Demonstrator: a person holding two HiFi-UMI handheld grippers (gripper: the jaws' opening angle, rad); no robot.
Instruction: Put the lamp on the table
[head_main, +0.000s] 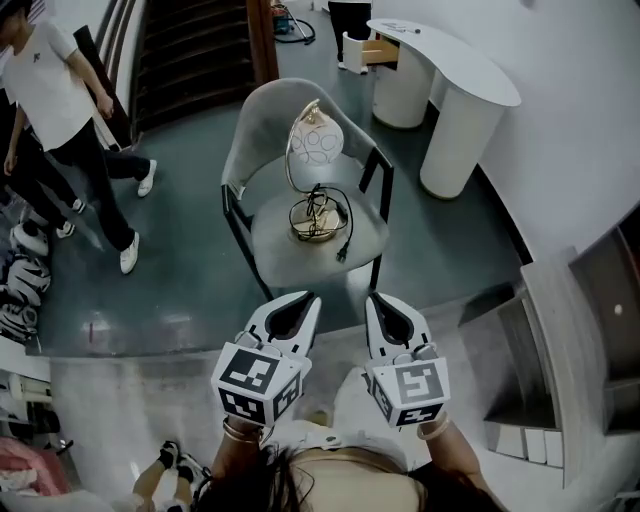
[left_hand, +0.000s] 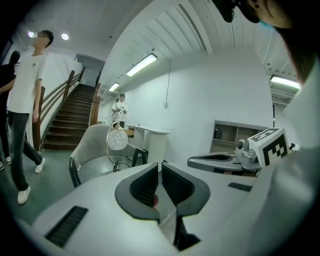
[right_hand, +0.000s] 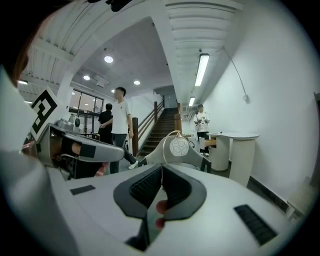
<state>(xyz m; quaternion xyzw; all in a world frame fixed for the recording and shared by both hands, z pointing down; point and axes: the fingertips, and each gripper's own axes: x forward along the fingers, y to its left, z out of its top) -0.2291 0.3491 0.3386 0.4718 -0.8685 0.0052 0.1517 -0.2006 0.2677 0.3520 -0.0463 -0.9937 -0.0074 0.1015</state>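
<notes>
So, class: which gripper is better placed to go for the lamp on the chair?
Right, narrowly. The lamp sits almost straight ahead of the right gripper; for the left gripper it lies off to the left. Both are shut and short of the chair.

A lamp stands on the grey chair.
</notes>
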